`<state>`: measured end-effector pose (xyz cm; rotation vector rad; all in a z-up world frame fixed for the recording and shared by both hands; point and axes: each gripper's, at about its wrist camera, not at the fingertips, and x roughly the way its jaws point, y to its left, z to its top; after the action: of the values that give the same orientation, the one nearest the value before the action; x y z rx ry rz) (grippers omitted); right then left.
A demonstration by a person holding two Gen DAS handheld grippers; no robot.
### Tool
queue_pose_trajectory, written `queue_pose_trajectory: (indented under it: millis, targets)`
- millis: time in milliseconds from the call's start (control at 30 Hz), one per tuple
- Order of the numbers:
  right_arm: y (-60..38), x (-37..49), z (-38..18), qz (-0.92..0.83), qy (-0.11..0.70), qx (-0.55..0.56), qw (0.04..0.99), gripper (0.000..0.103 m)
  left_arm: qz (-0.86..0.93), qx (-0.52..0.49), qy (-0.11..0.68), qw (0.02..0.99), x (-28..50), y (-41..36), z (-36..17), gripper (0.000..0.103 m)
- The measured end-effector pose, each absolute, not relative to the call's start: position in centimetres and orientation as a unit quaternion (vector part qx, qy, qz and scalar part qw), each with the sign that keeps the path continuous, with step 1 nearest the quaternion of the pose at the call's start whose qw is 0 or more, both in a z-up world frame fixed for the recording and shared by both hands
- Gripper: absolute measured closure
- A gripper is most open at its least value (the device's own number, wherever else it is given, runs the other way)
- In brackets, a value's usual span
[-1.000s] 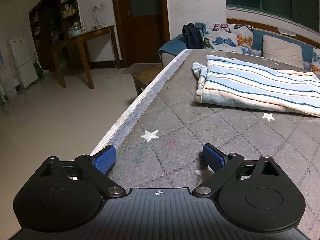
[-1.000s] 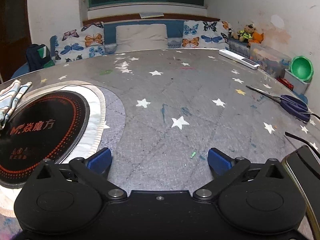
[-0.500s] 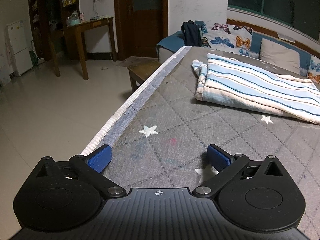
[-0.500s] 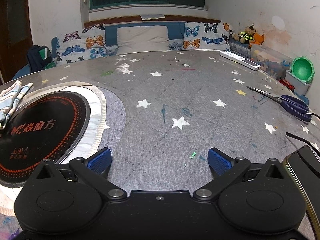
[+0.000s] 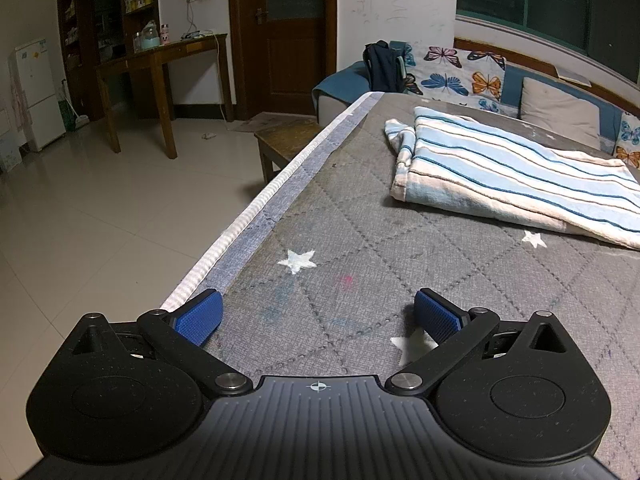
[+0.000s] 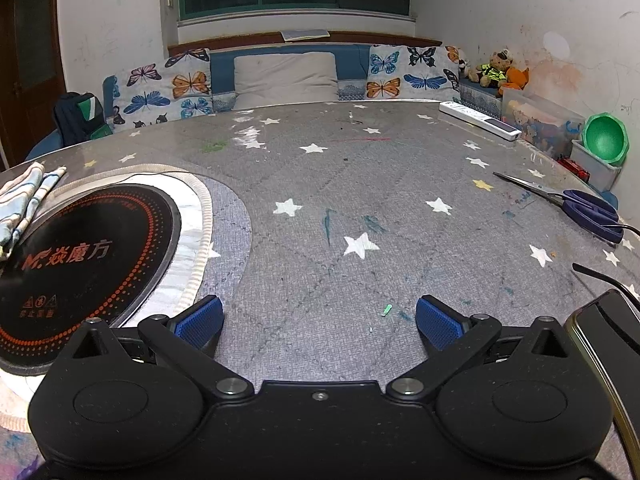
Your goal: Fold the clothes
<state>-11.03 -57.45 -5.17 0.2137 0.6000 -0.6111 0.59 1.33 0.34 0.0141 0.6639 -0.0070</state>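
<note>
A folded blue-and-white striped cloth (image 5: pixel 516 172) lies on the grey star-patterned table cover (image 5: pixel 360 240), ahead and to the right of my left gripper (image 5: pixel 318 316). That gripper is open, low over the cover near the table's left edge, nothing between its blue pads. In the right wrist view only a corner of the striped cloth (image 6: pixel 24 200) shows at the far left. My right gripper (image 6: pixel 319 316) is open and empty over the table cover (image 6: pixel 360 184), well apart from the cloth.
A black induction plate (image 6: pixel 76 264) is set into the table left of the right gripper. Scissors (image 6: pixel 576 204), a power strip (image 6: pixel 480 122), a phone (image 6: pixel 608 340) and a green bowl (image 6: pixel 604 140) sit to the right. The table edge (image 5: pixel 256 208) drops to tiled floor; a wooden stool (image 5: pixel 288 136) stands beside it.
The left gripper's view has shifted a little, with the striped cloth staying in place on the table. The right gripper has barely moved. Both stay open.
</note>
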Motion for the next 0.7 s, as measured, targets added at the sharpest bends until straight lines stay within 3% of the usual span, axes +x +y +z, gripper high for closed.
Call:
queue_pose_trajectory:
  millis: [700]
  targets:
    - [-57.4,-11.31,-5.29,-0.297,0.291,0.102,0.904,0.0,-0.003,0.006,0.326,0.946,0.39,1.23,0.27,0.0]
